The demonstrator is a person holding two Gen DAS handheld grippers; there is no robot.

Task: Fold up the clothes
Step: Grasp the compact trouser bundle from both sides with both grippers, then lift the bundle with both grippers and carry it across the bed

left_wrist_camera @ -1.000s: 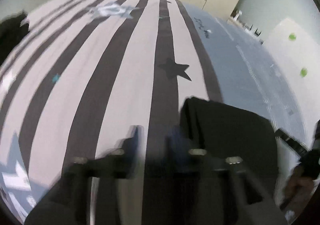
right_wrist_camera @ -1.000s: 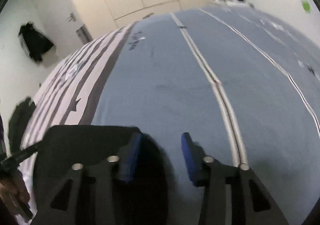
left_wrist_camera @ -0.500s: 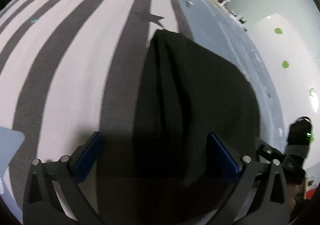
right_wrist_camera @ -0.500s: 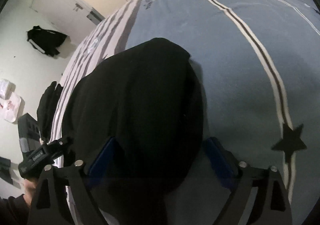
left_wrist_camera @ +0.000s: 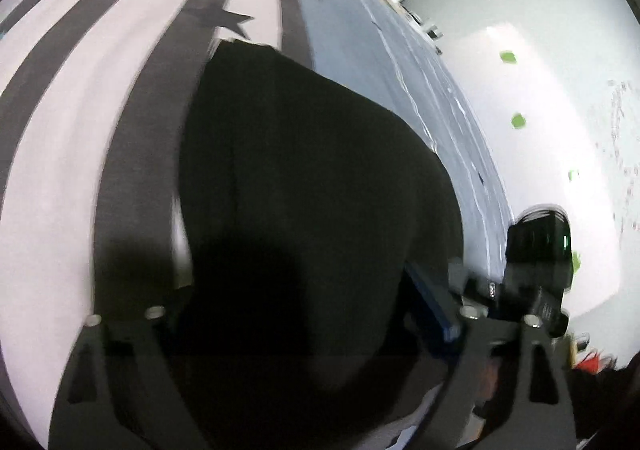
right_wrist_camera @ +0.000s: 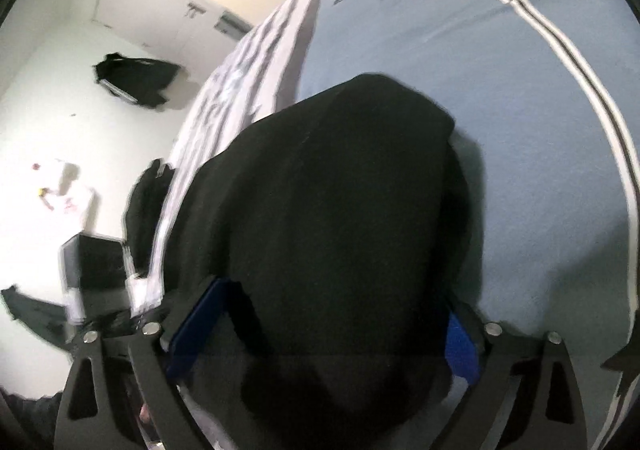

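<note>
- My left gripper (left_wrist_camera: 304,314) has its jaws spread wide and closing. The black garment (left_wrist_camera: 312,186) lies between them, but I see no pad pressing on it.
- My right gripper (right_wrist_camera: 324,334) is likewise spread wide and closing. The same black garment (right_wrist_camera: 340,210) fills the gap between its blue pads (right_wrist_camera: 196,322); they flank the cloth rather than pinch it.
- The garment rests as a compact dark bundle on the bed cover (left_wrist_camera: 100,98), across the boundary between the striped part and the plain blue part (right_wrist_camera: 500,98).
- The right gripper (left_wrist_camera: 536,262) shows at the right edge of the left view, just beside the bundle.
- Judgement: the step in hand is taking hold of the near edge with both tongs at once.
- Judgement: the next move calls for both pairs of pads to clamp cloth before any lift, with even height on both sides.
- More dark clothing (right_wrist_camera: 136,82) lies on the floor, well apart.
</note>
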